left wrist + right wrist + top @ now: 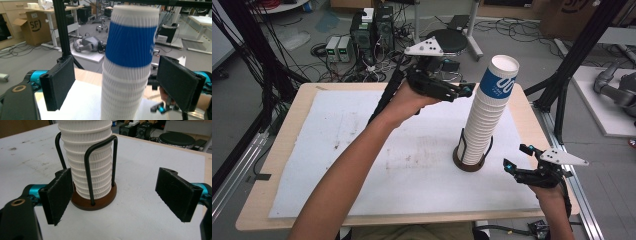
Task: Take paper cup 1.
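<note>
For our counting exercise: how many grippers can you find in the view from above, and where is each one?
2. The left gripper is raised beside the top of the cup stack, at its left. The right gripper is low over the table, right of the stack's holder. Both have open jaws.

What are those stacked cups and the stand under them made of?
The stacked cups look like matte white paper with ribbed, rippled walls; the top cup wears a blue printed band. The stand seems to be a brown, probably wooden disc with thin black rods, likely painted metal.
</note>
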Demonstrator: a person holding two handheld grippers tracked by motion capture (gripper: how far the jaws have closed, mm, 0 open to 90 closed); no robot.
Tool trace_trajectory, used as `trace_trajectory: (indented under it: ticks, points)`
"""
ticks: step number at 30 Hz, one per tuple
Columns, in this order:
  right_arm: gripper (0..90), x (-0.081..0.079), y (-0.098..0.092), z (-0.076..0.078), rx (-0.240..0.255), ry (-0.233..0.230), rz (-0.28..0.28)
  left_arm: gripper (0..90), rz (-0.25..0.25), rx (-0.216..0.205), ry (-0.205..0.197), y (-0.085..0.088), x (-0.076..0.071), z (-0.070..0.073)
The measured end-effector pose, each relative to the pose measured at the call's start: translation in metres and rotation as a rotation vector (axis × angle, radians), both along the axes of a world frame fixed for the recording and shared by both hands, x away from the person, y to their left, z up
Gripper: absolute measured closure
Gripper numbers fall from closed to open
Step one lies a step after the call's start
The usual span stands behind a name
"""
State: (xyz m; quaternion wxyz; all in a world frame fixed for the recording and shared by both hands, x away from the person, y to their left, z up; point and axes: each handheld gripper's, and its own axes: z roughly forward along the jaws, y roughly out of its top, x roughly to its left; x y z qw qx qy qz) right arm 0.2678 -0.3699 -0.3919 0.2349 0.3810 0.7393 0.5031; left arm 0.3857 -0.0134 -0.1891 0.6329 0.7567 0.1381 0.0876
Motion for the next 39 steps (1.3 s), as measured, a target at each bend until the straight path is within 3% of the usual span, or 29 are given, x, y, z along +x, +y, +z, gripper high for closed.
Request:
trace_trajectory:
  ticks: [7, 17, 23, 30, 33, 39]
  points:
    - [15.2, -0.001, -0.002, 0.001, 0.007, -0.005, -0.004, 15.0, -0.024, 0.018, -0.002, -0.032, 0.003, 0.009]
    - [15.2, -0.002, -0.004, 0.001, 0.014, -0.007, -0.005, 15.0, -0.036, 0.019, 0.015, -0.056, 0.007, 0.005]
    - [15.2, -0.002, -0.004, 0.001, 0.013, -0.009, -0.001, 22.9, -0.057, 0.015, 0.025, -0.062, 0.007, 0.004]
    - [15.2, -0.002, -0.003, 0.002, 0.016, -0.007, 0.001, 24.7, -0.053, 0.031, -0.013, -0.063, 0.006, 0.008]
    - [15.2, -0.002, -0.002, 0.002, 0.017, -0.008, 0.001, 25.8, -0.052, -0.008, -0.021, -0.063, 0.005, 0.012]
    - [15.2, -0.002, -0.002, 0.002, 0.017, -0.011, 0.004, 27.2, -0.049, -0.03, -0.038, -0.06, 0.003, 0.029]
